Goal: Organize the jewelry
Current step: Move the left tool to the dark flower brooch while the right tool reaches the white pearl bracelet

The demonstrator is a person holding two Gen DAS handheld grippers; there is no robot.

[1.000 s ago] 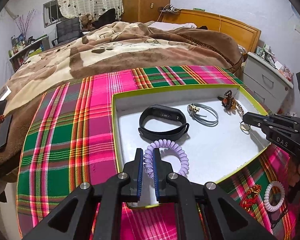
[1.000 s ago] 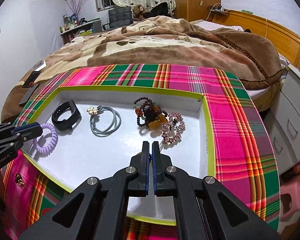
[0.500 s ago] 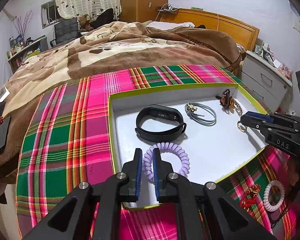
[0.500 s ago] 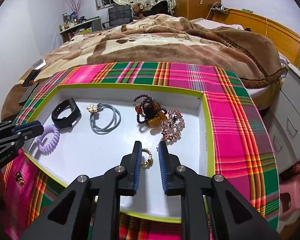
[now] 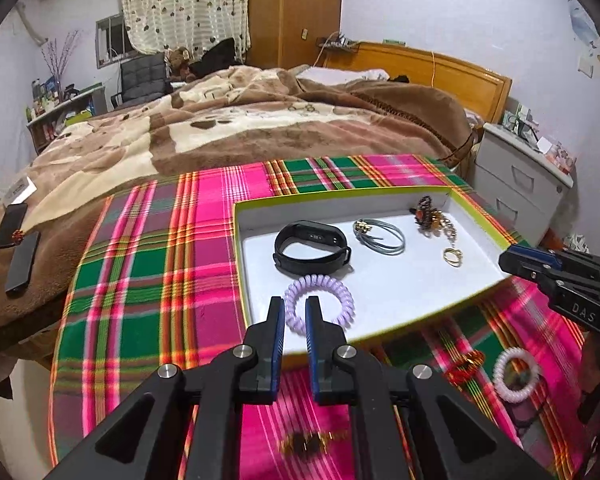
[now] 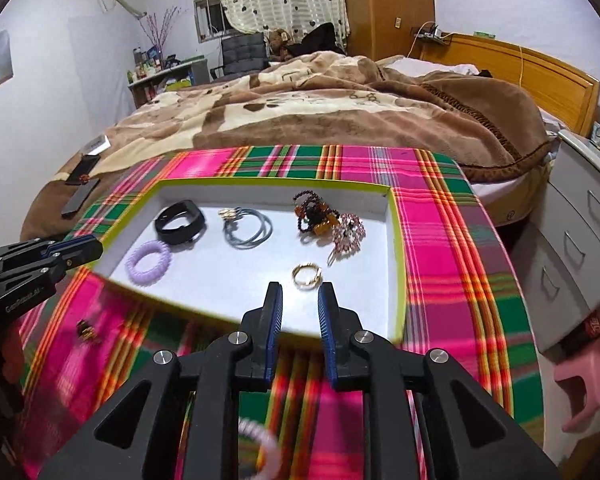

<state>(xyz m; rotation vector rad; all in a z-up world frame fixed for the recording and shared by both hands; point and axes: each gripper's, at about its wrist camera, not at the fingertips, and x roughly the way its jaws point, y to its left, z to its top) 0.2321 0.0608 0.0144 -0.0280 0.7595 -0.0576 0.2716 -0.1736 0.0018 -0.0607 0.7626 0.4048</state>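
A white tray [image 5: 400, 296] with a green rim sits on the plaid cloth. In it lie a purple coil tie [image 5: 340, 292], a black band [image 5: 312, 246], grey hair ties [image 5: 380, 236], bead bracelets [image 5: 428, 212] and a gold ring [image 5: 453, 257]. My left gripper [image 5: 294, 308] hovers at the tray's near edge, narrowly open and empty; the right wrist view shows it [image 6: 94, 250] apart from the coil [image 6: 148, 268]. My right gripper [image 6: 299, 296] stands open just short of the gold ring [image 6: 307, 275], with nothing between its fingers.
On the cloth outside the tray lie a white coil tie [image 5: 516, 374], a red and gold piece [image 5: 466, 362] and a small dark piece [image 6: 85, 330]. A bed with a brown blanket lies behind. A nightstand [image 6: 580, 260] stands to the right; phones [image 5: 20, 264] lie left.
The right gripper opened and left the gold ring in the tray. Both grippers drew back and rose; the left one came away from the purple coil tie.
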